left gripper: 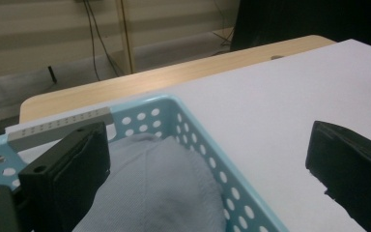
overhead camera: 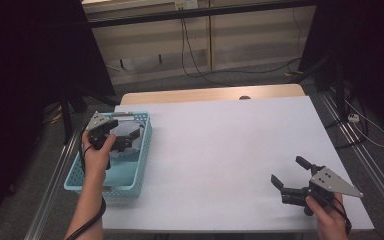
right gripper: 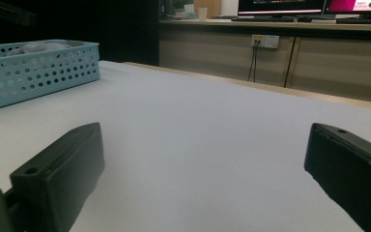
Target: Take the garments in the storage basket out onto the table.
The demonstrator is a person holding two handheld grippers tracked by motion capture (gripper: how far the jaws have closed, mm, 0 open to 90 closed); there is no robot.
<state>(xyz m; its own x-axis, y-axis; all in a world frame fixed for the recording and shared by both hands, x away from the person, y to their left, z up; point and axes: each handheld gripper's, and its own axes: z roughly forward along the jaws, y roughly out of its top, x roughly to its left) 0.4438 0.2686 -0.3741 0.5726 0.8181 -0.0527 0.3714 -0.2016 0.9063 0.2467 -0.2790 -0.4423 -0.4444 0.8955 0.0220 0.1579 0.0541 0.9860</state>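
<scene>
Pale cloth (left gripper: 159, 188) in blue basket (left gripper: 193, 128) (partly hidden), left tool (overhead camera: 125, 137) released above, right tool (overhead camera: 292, 175) released.

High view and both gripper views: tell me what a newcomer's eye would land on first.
First, the light blue perforated basket at the table's left edge, with a pale grey cloth inside. The left gripper hovers open above it, one jaw over the cloth, the other out past the rim. At the near right, the right gripper hangs open over the bare white tabletop.
</scene>
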